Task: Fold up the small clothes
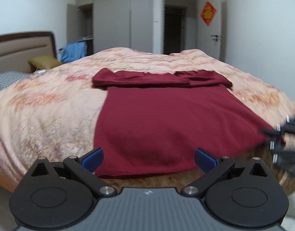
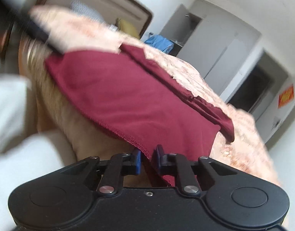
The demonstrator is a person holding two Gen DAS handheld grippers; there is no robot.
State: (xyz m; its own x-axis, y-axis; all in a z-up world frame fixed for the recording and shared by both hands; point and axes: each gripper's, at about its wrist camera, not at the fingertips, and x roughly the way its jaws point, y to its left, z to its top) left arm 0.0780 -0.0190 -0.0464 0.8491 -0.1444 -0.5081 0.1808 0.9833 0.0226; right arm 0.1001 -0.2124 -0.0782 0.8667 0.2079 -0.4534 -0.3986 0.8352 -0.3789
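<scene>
A dark red shirt (image 1: 163, 123) lies flat on the bed, its sleeves folded across the far end (image 1: 159, 79). My left gripper (image 1: 148, 158) is open, its blue pads just over the shirt's near hem. My right gripper (image 2: 148, 156) is shut on the shirt's hem (image 2: 128, 136) at the near right corner; it also shows at the right edge of the left wrist view (image 1: 278, 136). The left gripper appears as a dark blur in the right wrist view (image 2: 37, 32).
The bed carries a peach patterned blanket (image 1: 51, 104), with a brown headboard (image 1: 22, 48), a yellow pillow (image 1: 44, 61) and blue cloth (image 1: 74, 50) at the far left. Wardrobe and open doorway (image 1: 174, 25) stand behind. The bed's near edge drops to the floor.
</scene>
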